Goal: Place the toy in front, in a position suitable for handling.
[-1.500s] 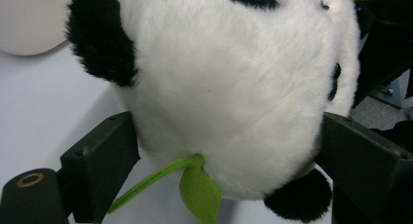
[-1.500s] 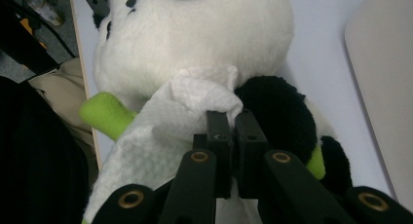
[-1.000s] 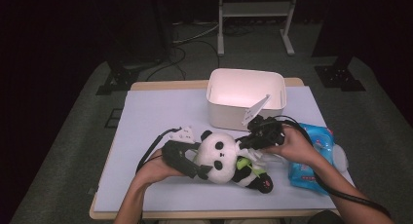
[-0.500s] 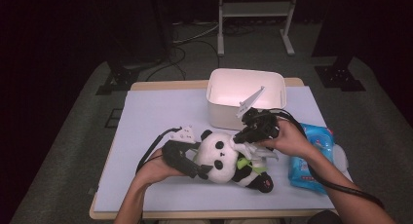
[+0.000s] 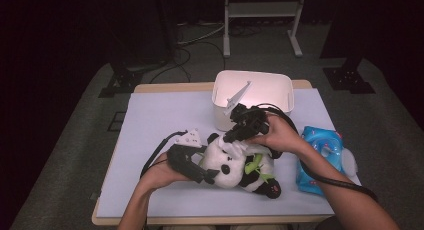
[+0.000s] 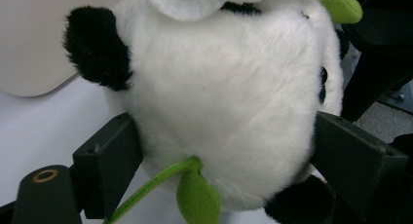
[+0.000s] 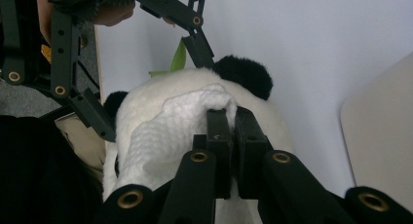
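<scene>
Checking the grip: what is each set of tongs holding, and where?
Left tongs clamp the panda plush by its head; right tongs pinch a white cloth at its edge.

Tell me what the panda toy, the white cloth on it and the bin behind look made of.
Panda toy: plush, soft matte pile, with the hairs visible up close. White cloth: knitted or terry-like fabric, going by its bumpy looped texture, pinched in the right gripper. Bin: probably plastic, with smooth, matte white walls and rounded corners.

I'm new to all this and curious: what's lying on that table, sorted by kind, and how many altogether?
Plush panda: 1
White cloth: 1
White bin: 1
Blue packet: 1
Hand-held grippers: 2, left gripper, right gripper
Total: 6
</scene>
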{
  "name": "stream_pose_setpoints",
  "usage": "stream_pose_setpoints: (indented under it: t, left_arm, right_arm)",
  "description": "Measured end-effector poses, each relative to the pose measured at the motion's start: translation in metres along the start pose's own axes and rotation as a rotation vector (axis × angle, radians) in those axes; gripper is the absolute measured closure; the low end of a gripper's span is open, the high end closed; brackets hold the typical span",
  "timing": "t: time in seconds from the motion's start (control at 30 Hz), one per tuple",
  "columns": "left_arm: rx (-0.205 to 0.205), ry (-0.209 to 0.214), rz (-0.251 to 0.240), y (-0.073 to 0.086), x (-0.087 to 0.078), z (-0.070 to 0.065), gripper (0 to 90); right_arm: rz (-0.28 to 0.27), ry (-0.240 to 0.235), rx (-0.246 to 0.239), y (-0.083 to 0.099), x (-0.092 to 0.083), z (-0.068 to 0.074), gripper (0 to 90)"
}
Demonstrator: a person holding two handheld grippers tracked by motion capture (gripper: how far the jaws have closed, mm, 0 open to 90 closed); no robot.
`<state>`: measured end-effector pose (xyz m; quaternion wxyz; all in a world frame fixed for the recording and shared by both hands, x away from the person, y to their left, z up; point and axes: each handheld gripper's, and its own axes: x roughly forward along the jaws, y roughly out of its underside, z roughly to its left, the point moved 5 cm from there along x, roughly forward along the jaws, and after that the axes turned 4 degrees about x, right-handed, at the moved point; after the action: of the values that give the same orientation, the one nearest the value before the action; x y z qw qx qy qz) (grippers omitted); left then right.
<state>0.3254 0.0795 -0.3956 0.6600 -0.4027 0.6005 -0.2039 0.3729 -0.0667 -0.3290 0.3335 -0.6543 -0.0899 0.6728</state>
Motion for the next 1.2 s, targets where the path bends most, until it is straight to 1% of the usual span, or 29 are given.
stream_pose_setpoints:
  t: [0.27, 0.3, 0.5, 0.57, 0.63, 0.67, 0.7, 0.73, 0.77, 0.83, 0.87, 0.93, 1.07, 1.1, 1.13, 1.17, 1.2]
  left_arm:
    - [0.001, 0.001, -0.001, -0.001, 0.0, 0.0, 13.5]
    - [0.005, 0.0, -0.004, -0.001, 0.0, -0.001, 13.5]
    - [0.005, -0.001, -0.004, -0.002, 0.0, -0.001, 13.5]
    - [0.007, -0.003, -0.006, -0.002, 0.001, -0.001, 13.6]
    - [0.001, -0.005, -0.001, -0.001, 0.001, 0.0, 13.6]
    - [0.001, -0.005, -0.001, -0.001, 0.001, 0.0, 13.6]
    - [-0.002, -0.006, 0.0, 0.0, 0.001, 0.0, 13.6]
    - [-0.002, -0.006, 0.0, 0.0, 0.001, 0.0, 13.6]
    - [-0.002, -0.007, 0.004, 0.0, 0.001, 0.0, 13.6]
    - [-0.003, -0.009, 0.002, -0.001, 0.001, 0.0, 13.6]
    - [-0.003, -0.009, 0.002, -0.001, 0.001, 0.0, 13.6]
    - [0.002, -0.012, -0.001, -0.002, 0.001, -0.001, 13.6]
    - [-0.003, -0.018, 0.004, -0.002, 0.002, 0.0, 13.6]
    - [-0.009, -0.019, 0.005, -0.002, 0.002, 0.001, 13.6]
    - [-0.009, -0.019, 0.005, -0.002, 0.002, 0.001, 13.6]
    - [-0.01, -0.019, 0.003, -0.002, 0.002, 0.001, 13.6]
    - [-0.01, -0.019, 0.003, -0.002, 0.002, 0.001, 13.6]
  right_arm:
    - [-0.007, -0.008, -0.009, -0.006, 0.003, 0.002, 86.6]
    - [-0.012, -0.015, -0.008, -0.007, 0.004, 0.002, 86.6]
    - [-0.014, -0.026, -0.013, -0.008, 0.005, 0.005, 86.6]
    - [-0.002, -0.028, -0.01, -0.003, 0.001, 0.007, 86.6]
    - [-0.004, -0.021, -0.015, 0.003, -0.002, 0.007, 86.6]
    - [-0.004, -0.021, -0.015, 0.003, -0.002, 0.007, 86.6]
    - [0.002, -0.019, -0.005, 0.012, -0.005, 0.006, 86.6]
    - [0.002, -0.019, -0.005, 0.012, -0.005, 0.006, 86.6]
    - [0.004, -0.015, 0.003, 0.022, -0.008, 0.005, 86.6]
    - [0.004, -0.009, 0.017, 0.031, -0.013, 0.005, 86.6]
    - [0.004, -0.009, 0.017, 0.031, -0.013, 0.005, 86.6]
    - [-0.008, -0.008, 0.028, 0.04, -0.017, 0.007, 86.6]
    - [-0.015, -0.002, 0.014, 0.04, -0.017, 0.012, 86.6]
    - [-0.018, -0.011, 0.002, 0.036, -0.015, 0.017, 86.5]
    - [-0.018, -0.011, 0.002, 0.036, -0.015, 0.017, 86.5]
    - [-0.015, -0.017, -0.022, 0.031, -0.012, 0.023, 86.5]
    - [-0.015, -0.021, -0.03, 0.029, -0.011, 0.025, 86.5]
